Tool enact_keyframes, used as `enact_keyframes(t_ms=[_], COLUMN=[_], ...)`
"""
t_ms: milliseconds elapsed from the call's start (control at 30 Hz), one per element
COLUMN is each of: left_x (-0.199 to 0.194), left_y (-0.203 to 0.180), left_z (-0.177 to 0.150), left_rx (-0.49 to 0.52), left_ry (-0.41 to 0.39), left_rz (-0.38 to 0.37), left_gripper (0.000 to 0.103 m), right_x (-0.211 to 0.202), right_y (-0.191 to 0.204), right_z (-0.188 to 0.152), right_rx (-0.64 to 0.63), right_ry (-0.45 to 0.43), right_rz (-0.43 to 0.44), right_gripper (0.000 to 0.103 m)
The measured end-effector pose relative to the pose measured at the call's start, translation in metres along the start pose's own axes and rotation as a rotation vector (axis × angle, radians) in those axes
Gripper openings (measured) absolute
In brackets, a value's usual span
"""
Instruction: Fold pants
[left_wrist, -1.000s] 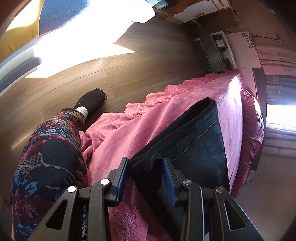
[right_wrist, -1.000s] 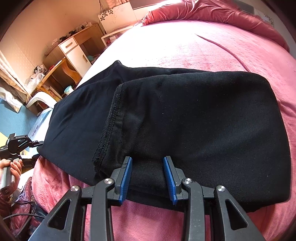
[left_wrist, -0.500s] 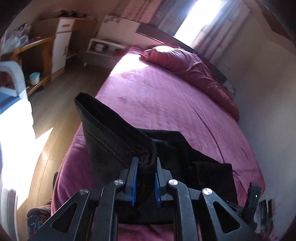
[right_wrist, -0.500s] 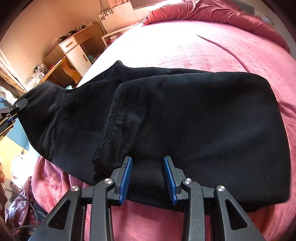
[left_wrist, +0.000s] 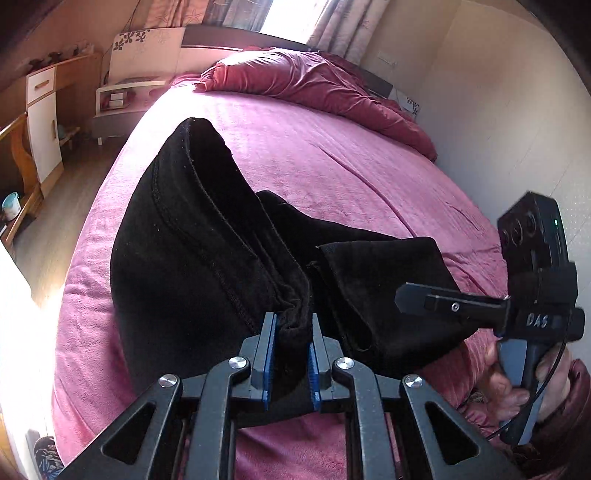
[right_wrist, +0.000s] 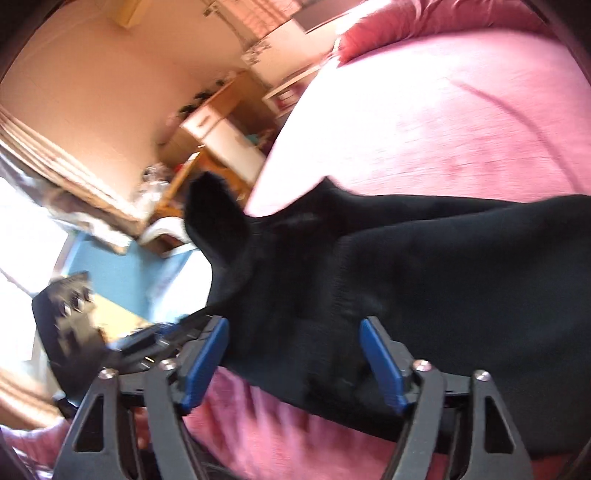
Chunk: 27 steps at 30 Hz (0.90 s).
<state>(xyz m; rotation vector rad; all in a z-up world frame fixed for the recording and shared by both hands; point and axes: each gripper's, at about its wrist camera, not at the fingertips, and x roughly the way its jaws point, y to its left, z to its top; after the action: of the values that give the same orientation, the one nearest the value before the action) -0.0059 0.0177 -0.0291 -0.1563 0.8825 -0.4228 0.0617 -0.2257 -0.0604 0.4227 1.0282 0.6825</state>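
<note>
Bed (left_wrist: 369, 177) with a pink plush cover filled both views, black pants (left_wrist: 192, 266) lay near its front edge, partly folded, 1 layer doubled over another. Change vs 1 s back: left gripper (left_wrist: 290, 354) had gone from open at the pants' edge to clamped shut on a bunched thick hem or waistband end, and had lifted that end off the cover so it stood up as a tall flap. Right gripper (right_wrist: 295, 358) had swung off its flat spot; its blue fingers (right_wrist: 382, 360) were spread wide, holding nothing, view motion-blurred, cloth under them. Judged: the next fold was underway, lifted end probably going over the flat part, right side free to pin or smooth. Room: rumpled red duvet (left_wrist: 325, 88) at the headboard, white nightstand (left_wrist: 122, 107), wooden desk with a white cabinet (left_wrist: 42, 122), wood floor, curtained window.
</note>
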Motion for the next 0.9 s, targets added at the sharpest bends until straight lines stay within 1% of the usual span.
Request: enact_keyframes(t_ms=[100, 133, 267, 400, 600, 633, 667, 700, 733, 767, 800, 833, 867, 900], left_x=[-0.002, -0.002, -0.002, -0.004, -0.002, -0.002, 0.001, 0.001, 0.002, 0.004, 0.005, 0.005, 0.006, 0.007], left_y=[-0.004, -0.006, -0.012, -0.015, -0.021, -0.022, -0.024, -0.025, -0.026, -0.027, -0.029, -0.03, -0.03, -0.031], left_z=[-0.001, -0.001, -0.001, -0.003, -0.008, -0.008, -0.006, -0.006, -0.007, -0.003, -0.001, -0.001, -0.001, -0.002], left_rx=[0.025, 0.035, 0.064, 0.089, 0.119, 0.124, 0.128, 0.129, 0.129, 0.13, 0.131, 0.132, 0.132, 0.132], left_ry=[-0.001, -0.001, -0.001, 0.002, 0.01, 0.01, 0.012, 0.013, 0.015, 0.017, 0.018, 0.018, 0.018, 0.019], left_rz=[0.011, 0.017, 0.043, 0.061, 0.077, 0.08, 0.083, 0.084, 0.083, 0.084, 0.085, 0.087, 0.089, 0.09], left_gripper=[0.014, 0.014, 0.014, 0.014, 0.014, 0.014, 0.014, 0.014, 0.014, 0.014, 0.014, 0.014, 0.014, 0.014], right_x=[0.026, 0.035, 0.065, 0.084, 0.109, 0.114, 0.118, 0.123, 0.126, 0.129, 0.131, 0.132, 0.133, 0.135], right_y=[0.007, 0.009, 0.017, 0.028, 0.04, 0.042, 0.041, 0.044, 0.045, 0.045, 0.045, 0.045, 0.045, 0.046], right_z=[0.016, 0.022, 0.037, 0.049, 0.052, 0.054, 0.055, 0.055, 0.055, 0.054, 0.053, 0.053, 0.053, 0.054], right_rx=[-0.005, -0.006, -0.012, -0.054, -0.112, -0.117, -0.123, -0.132, -0.142, -0.154, -0.164, -0.172, -0.18, -0.183], right_ry=[0.076, 0.102, 0.17, 0.218, 0.286, 0.297, 0.306, 0.314, 0.321, 0.325, 0.328, 0.327, 0.326, 0.326], right_rz=[0.098, 0.119, 0.16, 0.149, 0.097, 0.088, 0.08, 0.066, 0.051, 0.038, 0.022, 0.006, -0.005, -0.013], right_gripper=[0.078, 0.078, 0.079, 0.079, 0.078, 0.076, 0.071, 0.069, 0.063, 0.053, 0.049, 0.037, 0.029, 0.028])
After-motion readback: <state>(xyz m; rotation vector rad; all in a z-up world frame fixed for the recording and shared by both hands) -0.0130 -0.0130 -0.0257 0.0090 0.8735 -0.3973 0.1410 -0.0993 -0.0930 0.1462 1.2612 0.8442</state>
